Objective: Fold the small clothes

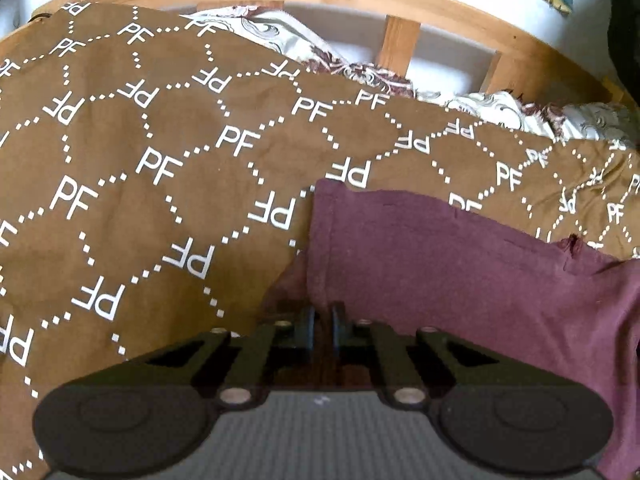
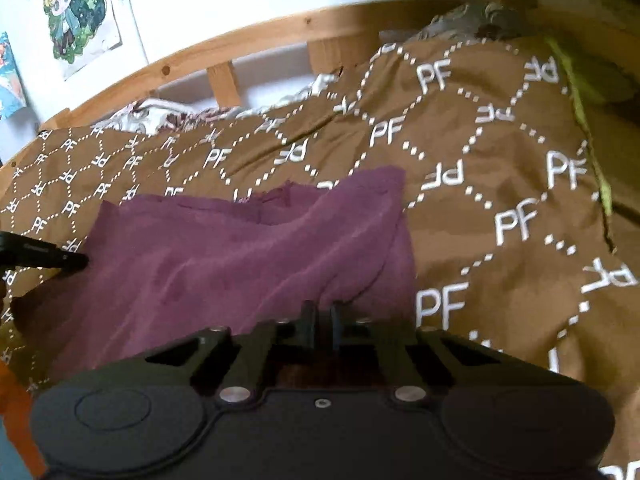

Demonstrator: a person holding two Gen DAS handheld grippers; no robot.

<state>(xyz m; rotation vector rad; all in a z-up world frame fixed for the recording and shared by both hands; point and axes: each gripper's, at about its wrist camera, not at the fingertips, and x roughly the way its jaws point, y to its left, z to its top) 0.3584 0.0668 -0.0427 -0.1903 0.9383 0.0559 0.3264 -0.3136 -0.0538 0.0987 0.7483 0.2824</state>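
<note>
A small maroon garment (image 1: 460,264) lies spread on a brown bedspread (image 1: 140,160) printed with white letters. In the left wrist view my left gripper (image 1: 322,314) is shut on the garment's left hemmed edge, with the cloth pinched between the pads. The right wrist view shows the same garment (image 2: 240,248), rumpled into soft folds. My right gripper (image 2: 320,312) is shut on its near right corner, cloth bunched at the fingertips. The left gripper's dark tip (image 2: 60,258) shows at the garment's left edge in the right wrist view.
A wooden bed rail (image 1: 360,0) runs along the far side, with a white floral-patterned sheet (image 1: 360,72) bunched against it. Posters (image 2: 76,16) hang on the white wall behind. A yellow-green cloth strip (image 2: 580,100) lies at the right of the bedspread.
</note>
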